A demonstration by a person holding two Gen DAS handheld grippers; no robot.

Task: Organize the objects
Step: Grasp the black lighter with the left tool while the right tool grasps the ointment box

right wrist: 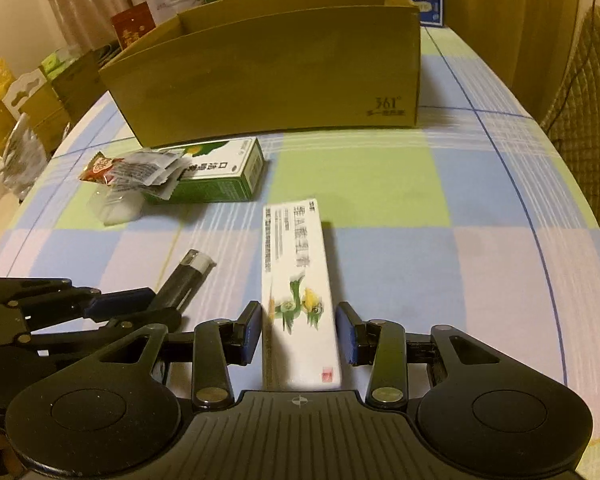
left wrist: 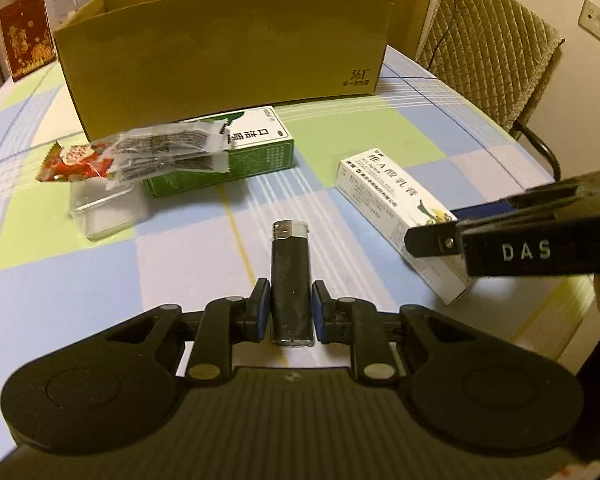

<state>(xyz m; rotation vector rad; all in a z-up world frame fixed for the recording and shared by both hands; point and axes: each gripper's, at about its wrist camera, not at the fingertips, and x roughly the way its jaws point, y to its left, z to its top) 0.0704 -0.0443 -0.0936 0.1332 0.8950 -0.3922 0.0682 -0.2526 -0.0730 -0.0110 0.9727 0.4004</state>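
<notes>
Two grippers over the checked tablecloth (right wrist: pixel 380 184), and here is the count: one lighter (left wrist: pixel 291 284), one white box (right wrist: pixel 298 292), one green box (left wrist: pixel 228 160), one cardboard box (left wrist: pixel 224 52), and a small heap of packets I can't count cleanly, one red packet (left wrist: pixel 74 162) plus a few clear ones (left wrist: pixel 172 152), all leaning on the green box's left end. One clear plastic case (left wrist: pixel 100 208) lies just in front of that heap. The left gripper (left wrist: pixel 291 310) sits low around the lighter, fingers spread either side of its base with a sliver of gap on each side, so not squeezing it. The lighter lies flat on the cloth, long axis running straight away from the gripper toward the cardboard box, its metal cap at the far end. The right gripper (right wrist: pixel 298 332) straddles the near end of the white box, pads parted; the left pad looks touching or nearly so, the right pad stands clear. That white box lies flat too, long axis pointing away from the gripper toward the cardboard box, flower print near the fingers. The two long things lie near each other, lighter to the left, white box to the right. The cardboard box stands open-topped at the back, long side facing us. The green box lies just in front of it, lengthwise across the table.
</notes>
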